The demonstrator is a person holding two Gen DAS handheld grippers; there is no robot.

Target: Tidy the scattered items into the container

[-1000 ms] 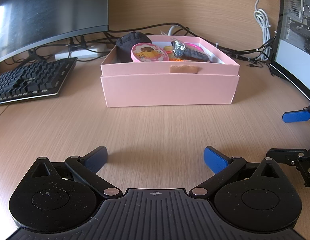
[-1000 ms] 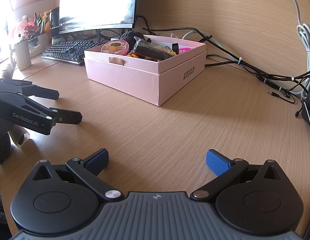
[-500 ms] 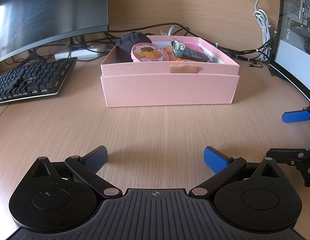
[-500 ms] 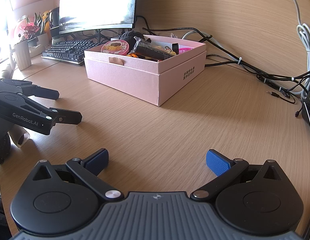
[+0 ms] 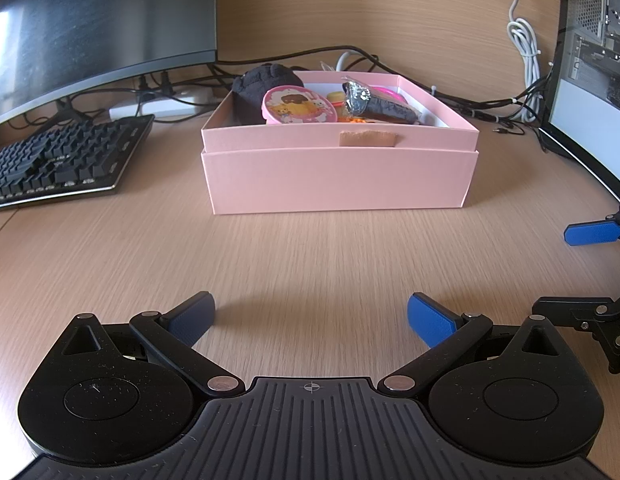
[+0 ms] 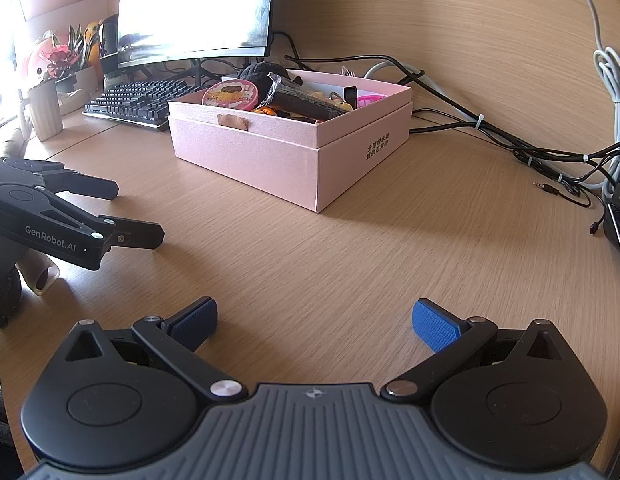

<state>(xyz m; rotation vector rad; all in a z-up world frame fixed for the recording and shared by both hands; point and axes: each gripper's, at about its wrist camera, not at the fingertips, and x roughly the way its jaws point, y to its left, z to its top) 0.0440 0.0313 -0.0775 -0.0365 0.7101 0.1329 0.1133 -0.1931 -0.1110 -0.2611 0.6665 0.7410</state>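
Pink box (image 5: 338, 176) well ahead of left gripper (image 5: 310, 316), both grippers spread, empty

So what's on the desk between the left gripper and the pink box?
Nothing. In the left wrist view, only bare wooden desk lies between the open left hand-held gripper and the pink box.

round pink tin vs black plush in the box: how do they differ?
The round pink tin is a flat disc with a cartoon print, propped on edge; the black plush is a plain, fuzzy, rounded lump. The tin is nearer the pink box's front wall, the plush in a back corner. Both sit inside the box.
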